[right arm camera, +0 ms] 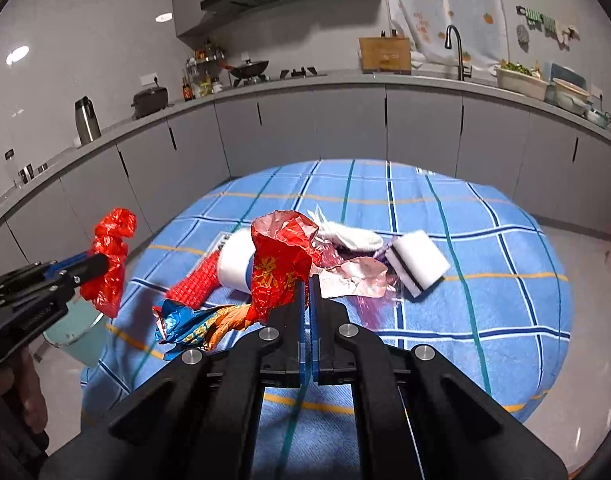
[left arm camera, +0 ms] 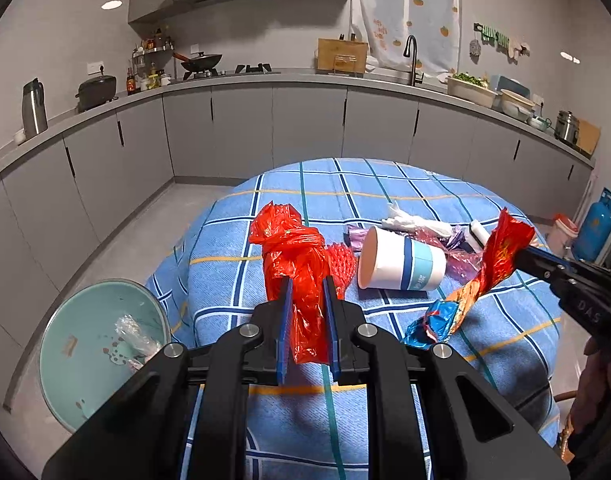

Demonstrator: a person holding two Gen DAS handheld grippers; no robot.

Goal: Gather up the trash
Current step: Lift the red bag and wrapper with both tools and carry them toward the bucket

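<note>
Two grippers hold trash above the blue checked tablecloth (left arm camera: 385,184): the left gripper (left arm camera: 308,284) is clamped on a crumpled red plastic bag (left arm camera: 293,248), the right gripper (right arm camera: 307,280) is pinched tight on a red-and-blue snack wrapper (right arm camera: 281,264). A paper cup (left arm camera: 401,260) lies tipped between them, and a teal bin (left arm camera: 89,344) stands left of the table

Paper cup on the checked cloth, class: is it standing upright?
No, the paper cup lies on its side on the tablecloth, its open mouth turned toward the red plastic bag.
</note>
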